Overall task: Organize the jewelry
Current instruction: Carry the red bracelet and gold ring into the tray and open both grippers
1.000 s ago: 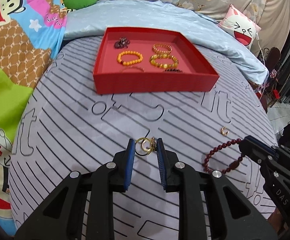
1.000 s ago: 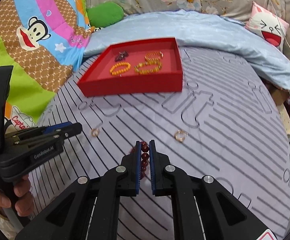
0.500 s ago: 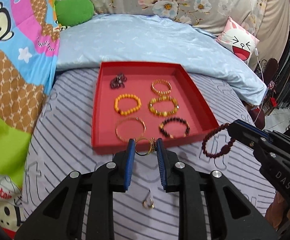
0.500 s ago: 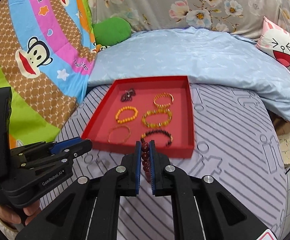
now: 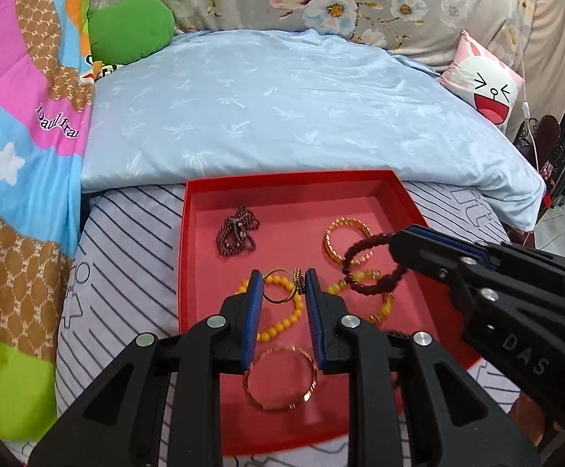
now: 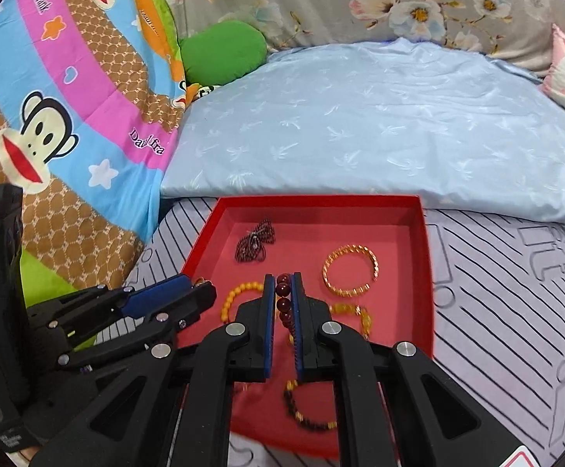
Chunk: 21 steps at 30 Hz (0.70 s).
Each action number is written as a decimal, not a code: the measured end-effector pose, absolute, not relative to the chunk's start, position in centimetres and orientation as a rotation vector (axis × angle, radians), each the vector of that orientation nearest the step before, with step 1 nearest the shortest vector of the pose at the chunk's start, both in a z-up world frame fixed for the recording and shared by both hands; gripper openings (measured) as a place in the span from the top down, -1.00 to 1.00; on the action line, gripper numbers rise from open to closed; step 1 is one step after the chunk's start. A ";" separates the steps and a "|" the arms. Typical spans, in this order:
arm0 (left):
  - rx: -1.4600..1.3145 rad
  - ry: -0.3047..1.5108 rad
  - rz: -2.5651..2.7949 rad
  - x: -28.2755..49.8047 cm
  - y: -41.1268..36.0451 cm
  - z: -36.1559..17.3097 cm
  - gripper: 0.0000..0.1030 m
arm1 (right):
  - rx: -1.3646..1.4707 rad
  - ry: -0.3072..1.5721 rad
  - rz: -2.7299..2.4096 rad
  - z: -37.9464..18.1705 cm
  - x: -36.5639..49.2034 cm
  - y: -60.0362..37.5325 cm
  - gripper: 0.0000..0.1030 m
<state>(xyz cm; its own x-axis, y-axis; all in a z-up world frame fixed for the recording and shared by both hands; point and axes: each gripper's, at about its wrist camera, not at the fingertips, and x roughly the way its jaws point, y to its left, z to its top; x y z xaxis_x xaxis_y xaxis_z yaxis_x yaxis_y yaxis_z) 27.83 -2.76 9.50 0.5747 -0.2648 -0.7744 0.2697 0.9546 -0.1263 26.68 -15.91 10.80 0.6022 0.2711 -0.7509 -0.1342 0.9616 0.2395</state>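
- Two grippers are now held above the red tray (image 5: 189, 249), while one second ago they were low over the striped sheet (image 5: 126, 241), well apart from the tray; the tray was at 12 o'clock then and now it fills the lower middle of both views.
- The light blue quilt (image 5: 282, 109) is seen behind the tray at 12 o'clock, touching its far wall or lying just beside it.
- The left gripper (image 5: 281, 286) is only partly closed, and the gold ring set (image 5: 282, 288) is kept between its blue pads; the grip is unchanged.
- The right gripper (image 6: 283, 288) is fully closed on the dark red bead bracelet (image 6: 283, 303); in the left wrist view the loop is seen hanging from its tips at 3 o'clock, over the gold bangle (image 5: 346, 239).
- Inside the tray are already laid: a dark chain bundle (image 5: 237, 229) at 11 o'clock, a yellow bead bracelet (image 5: 282, 321) under the left jaws, a thin gold hoop (image 5: 280, 377) at 6 o'clock, and an amber bracelet (image 6: 362, 317).
- A black bead bracelet (image 6: 305, 416) is seen near the front wall in the right wrist view.
- It is judged that the carrying step is nearly finished: both pieces are over the tray, and only lowering and release are left.
- Free floor is seen at 1 o'clock near the far wall; a drop there would probably avoid tangling.
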 end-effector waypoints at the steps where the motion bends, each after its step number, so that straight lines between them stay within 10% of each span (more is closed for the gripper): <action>1: 0.002 0.907 -0.313 28.3 -2.7 9.4 0.58 | 0.176 0.907 0.245 10.4 27.7 -15.9 0.85; 21: 0.010 1.006 -0.291 35.2 -3.6 5.2 0.58 | 0.187 1.081 0.195 3.4 36.1 -16.4 0.82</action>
